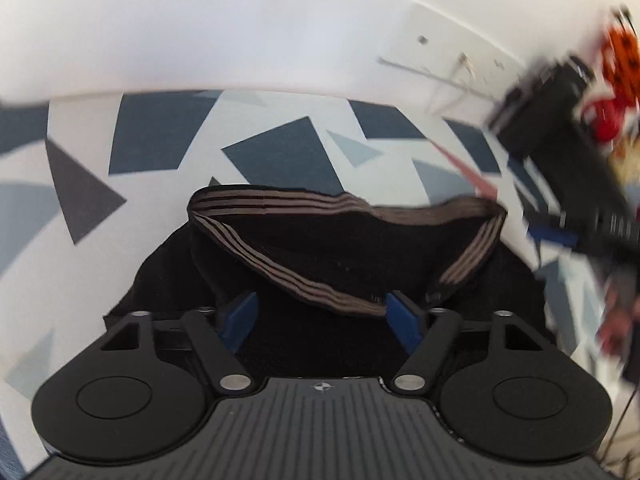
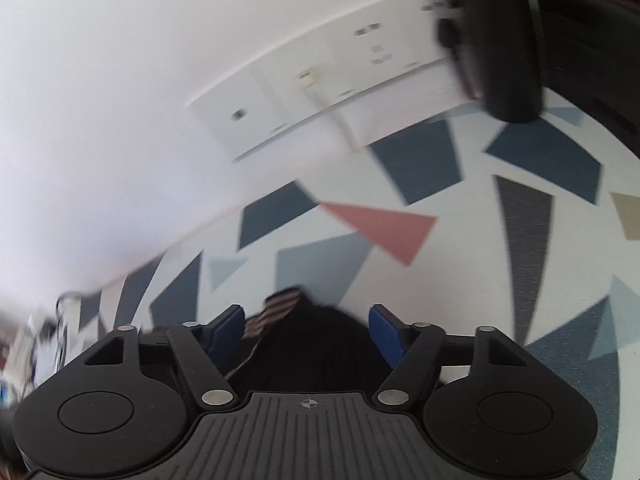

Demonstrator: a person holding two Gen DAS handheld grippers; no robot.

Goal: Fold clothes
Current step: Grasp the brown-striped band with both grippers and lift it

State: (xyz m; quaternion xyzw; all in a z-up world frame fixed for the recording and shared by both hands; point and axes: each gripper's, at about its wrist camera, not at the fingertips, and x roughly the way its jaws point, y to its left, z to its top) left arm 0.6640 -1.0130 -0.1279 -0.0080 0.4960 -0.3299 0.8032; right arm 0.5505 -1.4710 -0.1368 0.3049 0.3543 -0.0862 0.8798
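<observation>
Shorts [image 1: 340, 264] lie between both spread hand-held grippers.

The supporting surface [image 1: 280, 152] is covered in a pale cloth or sheet printed with scattered angular shapes in dark blue, grey, light blue and a few in pink and tan; it runs back to meet a plain white wall. On it lies a black garment [image 1: 340, 248] with a brown-and-black striped elastic waistband [image 1: 280, 200], the band gaping open in a loose loop. In the right wrist view the same black fabric [image 2: 316, 344] sits bunched on the patterned surface [image 2: 460, 280].
</observation>
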